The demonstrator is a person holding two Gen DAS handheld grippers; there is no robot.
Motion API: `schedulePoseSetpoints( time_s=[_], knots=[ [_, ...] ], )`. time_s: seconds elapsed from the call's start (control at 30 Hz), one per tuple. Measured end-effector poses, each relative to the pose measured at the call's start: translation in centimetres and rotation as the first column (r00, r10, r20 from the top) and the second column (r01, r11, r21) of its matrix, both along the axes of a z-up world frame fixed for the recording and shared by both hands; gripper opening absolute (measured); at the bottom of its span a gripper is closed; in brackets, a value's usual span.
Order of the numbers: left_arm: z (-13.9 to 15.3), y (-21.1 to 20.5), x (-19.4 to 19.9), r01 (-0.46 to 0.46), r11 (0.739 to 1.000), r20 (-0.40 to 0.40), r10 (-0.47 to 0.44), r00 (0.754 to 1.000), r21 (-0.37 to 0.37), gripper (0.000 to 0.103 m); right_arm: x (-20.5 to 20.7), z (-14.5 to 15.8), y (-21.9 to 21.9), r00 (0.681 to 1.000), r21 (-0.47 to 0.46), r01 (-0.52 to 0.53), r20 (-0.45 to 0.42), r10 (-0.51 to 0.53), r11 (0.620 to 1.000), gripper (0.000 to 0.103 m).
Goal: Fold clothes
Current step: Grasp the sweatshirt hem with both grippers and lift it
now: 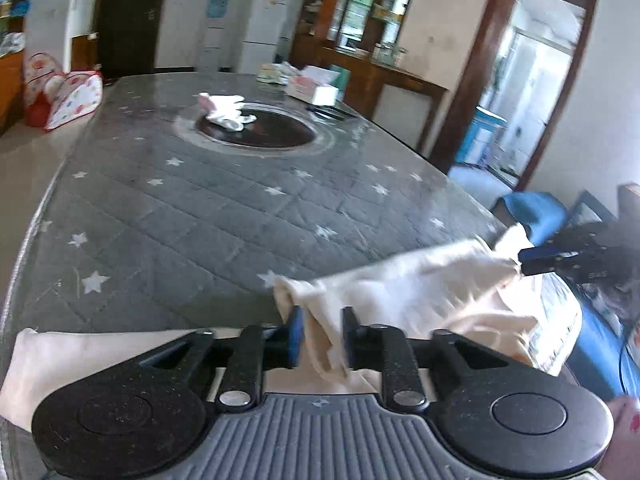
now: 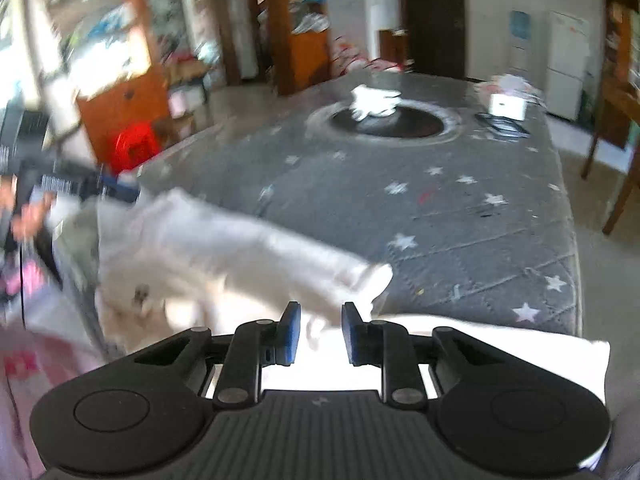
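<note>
Cloth (image 1: 416, 280) is seen between the parted pads of the left gripper (image 1: 322, 334); right gripper (image 2: 320, 334) likewise parted, contact unclear through blur.

Black left gripper (image 1: 319, 338), right gripper (image 2: 319, 335); blue pads, ribbed grey housing.

The cream garment (image 1: 420, 280) was smeared by motion in both wrist views, so its folds and kind could not be told, and its near part ran hidden under the left tool (image 1: 320, 338) body. In the right wrist view, the whole left side of the frame was blurred, leaving the person's hand (image 2: 28, 216) and the shelves (image 2: 100, 40) indistinct. The small white bundle (image 1: 226, 110) on the desk (image 1: 160, 208) was too small to identify.
</note>
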State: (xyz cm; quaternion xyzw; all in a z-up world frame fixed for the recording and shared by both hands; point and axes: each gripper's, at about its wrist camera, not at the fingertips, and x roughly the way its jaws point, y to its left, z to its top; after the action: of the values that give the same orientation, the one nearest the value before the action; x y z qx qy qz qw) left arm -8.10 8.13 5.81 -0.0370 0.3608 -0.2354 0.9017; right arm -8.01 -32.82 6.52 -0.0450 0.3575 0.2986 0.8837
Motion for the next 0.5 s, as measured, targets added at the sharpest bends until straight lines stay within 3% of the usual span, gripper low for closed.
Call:
schedulePoseSetpoints(
  time_s=[0.1, 0.17, 0.23, 0.27, 0.37, 0.5],
  knots=[
    [-0.5, -0.9, 0.8, -0.004, 1.000, -0.007, 0.004, 1.000, 0.007, 0.040, 0.9, 0.3, -1.2, 0.997, 0.078, 0.072, -0.018, -0.071, 0.994, 0.022],
    [-0.8, -1.8, 0.9, 0.019, 0.999, 0.004, -0.019, 1.000, 0.028, 0.040, 1.2, 0.1, -1.4, 0.996, 0.069, 0.084, -0.035, -0.082, 0.994, 0.023],
    [-1.2, -2.6, 0.9, 0.039, 0.997, 0.013, -0.040, 0.999, 0.064, 0.037, 1.3, -0.4, -1.2, 0.995, 0.055, 0.078, -0.058, -0.075, 0.995, 0.033],
    [-1.4, -2.9, 0.9, 0.047, 0.996, 0.016, -0.048, 0.999, 0.078, 0.037, 1.3, -0.7, -1.0, 0.995, 0.049, 0.074, -0.066, -0.071, 0.996, 0.033],
    [-1.6, -3.3, 0.8, 0.047, 0.993, 0.032, -0.051, 0.998, 0.107, 0.024, 1.4, -1.3, -0.5, 0.995, 0.033, 0.076, -0.075, -0.073, 0.997, 0.032],
    [-1.4, -3.4, 0.6, 0.038, 0.990, 0.056, -0.046, 0.997, 0.135, 0.012, 1.4, -1.5, 0.6, 0.996, -0.004, 0.044, -0.074, -0.045, 0.999, 0.009]
  ],
)
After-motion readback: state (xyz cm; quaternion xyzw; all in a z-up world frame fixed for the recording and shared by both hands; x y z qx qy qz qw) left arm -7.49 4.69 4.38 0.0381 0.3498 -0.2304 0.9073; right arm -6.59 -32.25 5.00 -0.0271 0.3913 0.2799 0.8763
